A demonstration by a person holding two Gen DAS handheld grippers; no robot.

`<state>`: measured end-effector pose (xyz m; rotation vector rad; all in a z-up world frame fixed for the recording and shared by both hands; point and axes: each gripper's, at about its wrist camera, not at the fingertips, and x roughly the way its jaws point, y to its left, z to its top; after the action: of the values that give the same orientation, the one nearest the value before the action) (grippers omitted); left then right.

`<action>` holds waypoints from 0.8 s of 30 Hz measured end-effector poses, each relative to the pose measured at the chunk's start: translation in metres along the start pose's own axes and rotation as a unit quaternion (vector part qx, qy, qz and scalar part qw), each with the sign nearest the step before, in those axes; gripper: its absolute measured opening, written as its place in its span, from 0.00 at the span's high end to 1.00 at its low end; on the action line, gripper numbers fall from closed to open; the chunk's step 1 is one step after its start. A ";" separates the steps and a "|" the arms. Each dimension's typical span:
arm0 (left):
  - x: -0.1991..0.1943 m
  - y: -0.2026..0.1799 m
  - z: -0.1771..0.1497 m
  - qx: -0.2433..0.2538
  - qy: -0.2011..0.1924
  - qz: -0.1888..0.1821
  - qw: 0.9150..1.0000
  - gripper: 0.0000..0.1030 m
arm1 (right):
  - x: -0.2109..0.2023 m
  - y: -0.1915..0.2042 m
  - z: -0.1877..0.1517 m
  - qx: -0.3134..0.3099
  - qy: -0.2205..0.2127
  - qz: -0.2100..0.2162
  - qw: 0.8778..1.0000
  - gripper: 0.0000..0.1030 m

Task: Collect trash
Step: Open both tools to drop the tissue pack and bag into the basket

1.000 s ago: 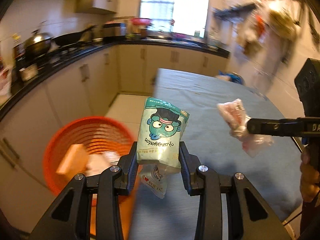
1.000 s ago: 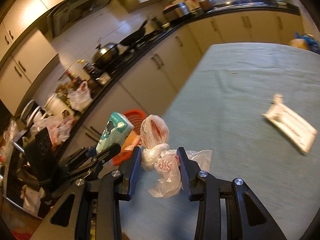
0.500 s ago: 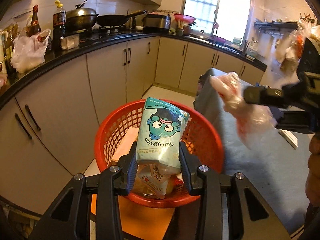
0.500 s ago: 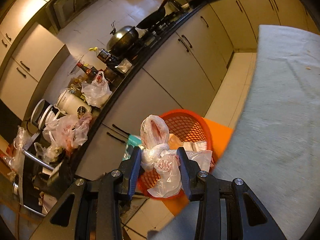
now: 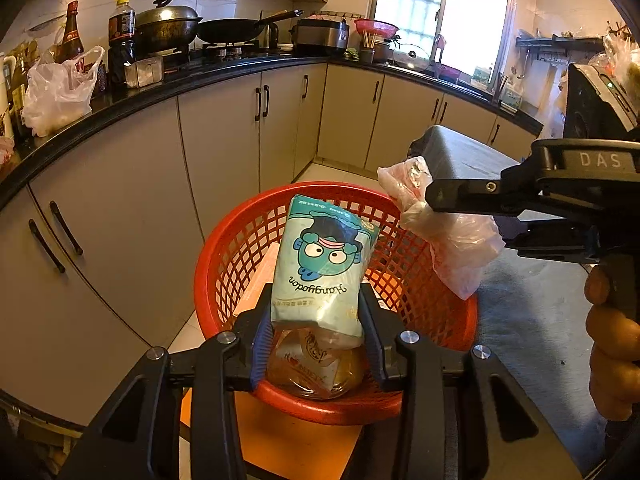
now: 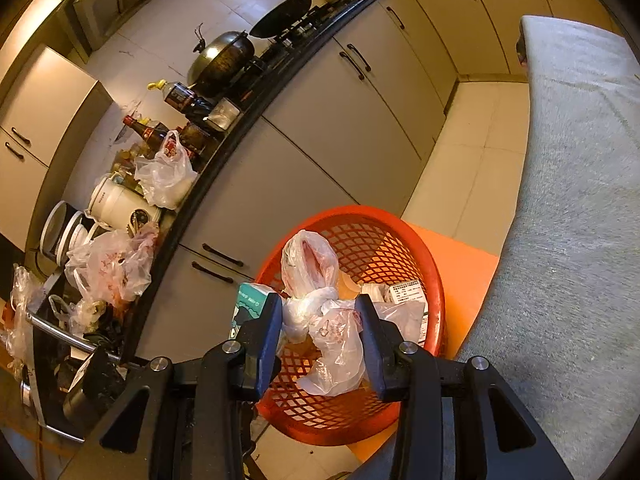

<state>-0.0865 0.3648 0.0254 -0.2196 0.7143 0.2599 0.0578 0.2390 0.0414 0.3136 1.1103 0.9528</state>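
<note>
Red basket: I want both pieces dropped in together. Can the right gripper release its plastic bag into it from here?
Probably yes: the right gripper, jaws opening, holds the plastic bag over the open red basket, nothing between.

Wok (image 5: 236, 30) on stove, bottles (image 6: 188, 100) on counter, grey-covered table (image 6: 580, 200).

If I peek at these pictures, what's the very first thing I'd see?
Probably the big red basket on the floor by the kitchen cupboards, already holding some trash. Right above it, the left gripper pinches a pale green packet with a cartoon face printed on it. Beside it, the right gripper is over the basket too, its jaws opening around a crumpled plastic bag.
</note>
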 end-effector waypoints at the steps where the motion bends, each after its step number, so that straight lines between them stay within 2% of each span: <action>1: 0.000 -0.001 -0.001 0.000 0.000 0.000 1.000 0.61 | 0.002 -0.001 0.000 0.000 -0.001 -0.003 1.000 0.58; 2: -0.001 -0.002 -0.001 0.002 0.000 0.000 1.000 0.60 | 0.003 -0.001 0.001 -0.001 -0.002 -0.006 1.000 0.57; 6: -0.004 -0.006 -0.002 0.007 -0.007 0.006 1.000 0.53 | 0.003 -0.002 0.001 0.002 -0.002 -0.004 1.000 0.42; 13: -0.011 -0.009 -0.002 0.005 -0.014 0.010 1.000 0.48 | -0.015 0.002 0.000 -0.010 -0.017 -0.004 1.000 0.41; 19: -0.025 -0.011 0.000 -0.005 -0.035 0.032 0.999 0.32 | -0.045 0.005 -0.004 -0.024 -0.046 -0.013 0.999 0.40; 24: -0.035 -0.017 -0.001 -0.010 -0.051 0.058 0.997 0.20 | -0.068 0.005 -0.014 -0.039 -0.067 -0.036 0.996 0.32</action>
<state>-0.1074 0.3424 0.0500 -0.1838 0.6250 0.3866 0.0357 0.1864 0.0805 0.2674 0.9530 0.8956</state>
